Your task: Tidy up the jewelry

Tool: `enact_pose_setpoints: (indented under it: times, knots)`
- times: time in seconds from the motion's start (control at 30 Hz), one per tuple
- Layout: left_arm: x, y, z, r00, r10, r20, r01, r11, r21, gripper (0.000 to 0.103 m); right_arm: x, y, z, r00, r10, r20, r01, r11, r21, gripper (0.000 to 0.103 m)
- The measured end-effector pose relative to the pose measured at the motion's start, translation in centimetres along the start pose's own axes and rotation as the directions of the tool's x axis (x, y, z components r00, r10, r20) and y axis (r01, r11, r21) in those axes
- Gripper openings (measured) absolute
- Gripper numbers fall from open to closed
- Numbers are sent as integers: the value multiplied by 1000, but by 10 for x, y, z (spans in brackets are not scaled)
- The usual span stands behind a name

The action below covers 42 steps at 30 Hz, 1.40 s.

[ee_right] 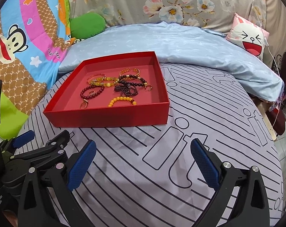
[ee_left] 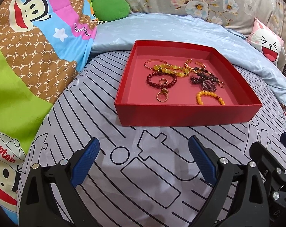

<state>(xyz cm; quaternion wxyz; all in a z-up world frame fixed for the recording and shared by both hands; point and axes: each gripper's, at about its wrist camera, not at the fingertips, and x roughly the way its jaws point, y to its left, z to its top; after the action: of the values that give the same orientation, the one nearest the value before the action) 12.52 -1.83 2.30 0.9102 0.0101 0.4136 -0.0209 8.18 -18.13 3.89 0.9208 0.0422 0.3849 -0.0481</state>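
Both the left gripper (ee_left: 143, 159) and right gripper (ee_right: 143, 160) hovered spread and empty before the red box (ee_left: 186, 113), where light, slippery bead bracelets (ee_left: 161, 79) lay tangled; a free loop's edge looked the easiest hold.

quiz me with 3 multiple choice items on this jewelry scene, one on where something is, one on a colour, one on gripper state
1. Where does the orange bead bracelet lie in the red box?
A. by the near wall
B. in the far left corner
C. outside on the sheet

2. What colour are the gripper finger pads?
A. green
B. blue
C. white

3. How do the left gripper and right gripper stand?
A. both shut on rings
B. left holds a bracelet, right open
C. both open and empty

Answers:
1 A, it sits just behind the box's front wall.
2 B, the textured pads show blue in both wrist views.
3 C, each pair of fingers is spread over bare striped sheet.
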Motion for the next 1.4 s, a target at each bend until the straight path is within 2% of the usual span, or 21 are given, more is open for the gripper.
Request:
enact_pose_setpoints:
  times: [1.4]
  knots:
    - [0,0,2,1000,9,-2,-9,1000,-6,90,0,1,0,1000,0,2,0,1000,7,96]
